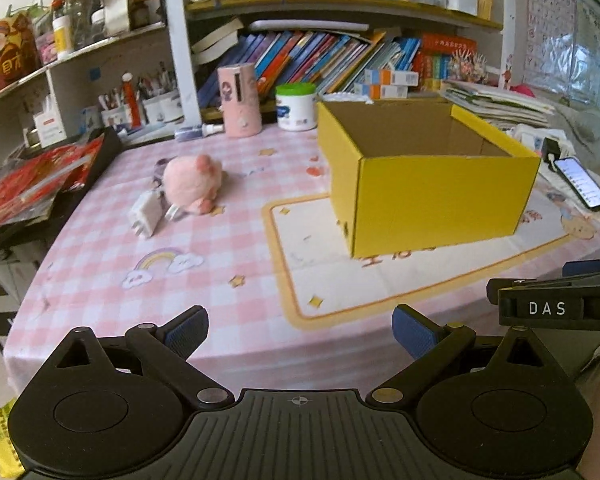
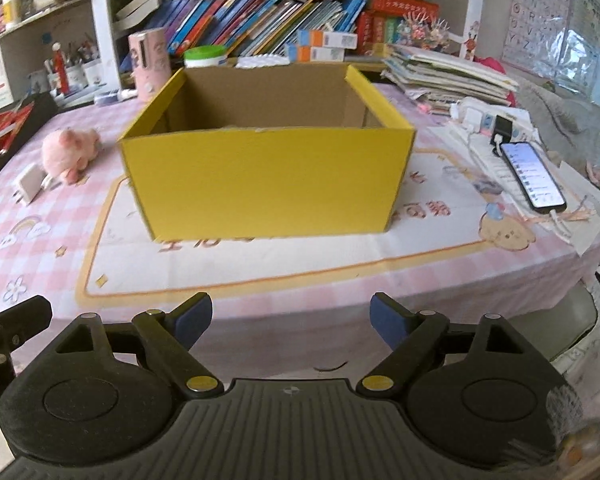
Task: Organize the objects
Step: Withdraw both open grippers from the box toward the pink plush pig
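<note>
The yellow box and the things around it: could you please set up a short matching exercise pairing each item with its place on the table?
Items:
1. yellow box
2. pink plush toy
3. white charger
4. phone

Places:
A. plugged in, right of the box
B. on the cream mat, open at the top
C. left of the box, on the pink checks
D. right beside the plush toy, on its near side

Pairs: 1-B, 2-C, 3-D, 4-A

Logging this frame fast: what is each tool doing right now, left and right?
Left tool: open, holding nothing, over the table's near edge.
Right tool: open, holding nothing, facing the yellow box.
</note>
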The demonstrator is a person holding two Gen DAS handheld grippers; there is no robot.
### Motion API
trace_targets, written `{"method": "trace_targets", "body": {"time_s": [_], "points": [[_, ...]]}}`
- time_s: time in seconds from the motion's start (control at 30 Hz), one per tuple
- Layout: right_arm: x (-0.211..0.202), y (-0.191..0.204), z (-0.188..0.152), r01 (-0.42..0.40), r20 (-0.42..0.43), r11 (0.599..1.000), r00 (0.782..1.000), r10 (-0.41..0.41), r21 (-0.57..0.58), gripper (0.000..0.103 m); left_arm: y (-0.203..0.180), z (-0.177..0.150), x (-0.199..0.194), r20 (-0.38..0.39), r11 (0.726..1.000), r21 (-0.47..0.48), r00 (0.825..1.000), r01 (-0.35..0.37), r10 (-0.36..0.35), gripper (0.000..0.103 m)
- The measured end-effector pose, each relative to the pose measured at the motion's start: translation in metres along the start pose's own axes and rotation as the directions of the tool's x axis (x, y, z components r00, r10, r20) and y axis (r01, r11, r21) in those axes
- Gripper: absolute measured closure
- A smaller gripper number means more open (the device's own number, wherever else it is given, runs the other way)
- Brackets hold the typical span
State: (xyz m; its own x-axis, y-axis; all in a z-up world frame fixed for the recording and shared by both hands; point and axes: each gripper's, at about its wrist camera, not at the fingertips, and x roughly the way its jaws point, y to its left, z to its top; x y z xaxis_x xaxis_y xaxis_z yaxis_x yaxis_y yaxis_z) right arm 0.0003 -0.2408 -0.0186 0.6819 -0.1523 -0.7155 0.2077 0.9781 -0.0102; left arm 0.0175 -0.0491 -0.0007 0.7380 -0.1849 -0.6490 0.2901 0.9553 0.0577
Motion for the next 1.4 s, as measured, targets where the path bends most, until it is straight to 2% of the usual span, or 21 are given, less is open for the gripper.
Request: {"method": "trace_targets", "body": {"time_s": [0.63,1.4], "points": [[-0.008,0.058,-0.020,-0.084,-0.039,0.993,0.996,0.081,-0.078,0.016,0.046,-0.028,-0.019,-0.039,0.997,-0.044,0.997,-0.064,0.063,0.003],[-0.014,0.119,-0.009,-0.162,-0.007,0.969,0.986,0.164,-0.186,0.015,0.099,-0.033,-0.030,-0.013,0.982,-0.128,0.990,-0.138,0.137,0.003]]}}
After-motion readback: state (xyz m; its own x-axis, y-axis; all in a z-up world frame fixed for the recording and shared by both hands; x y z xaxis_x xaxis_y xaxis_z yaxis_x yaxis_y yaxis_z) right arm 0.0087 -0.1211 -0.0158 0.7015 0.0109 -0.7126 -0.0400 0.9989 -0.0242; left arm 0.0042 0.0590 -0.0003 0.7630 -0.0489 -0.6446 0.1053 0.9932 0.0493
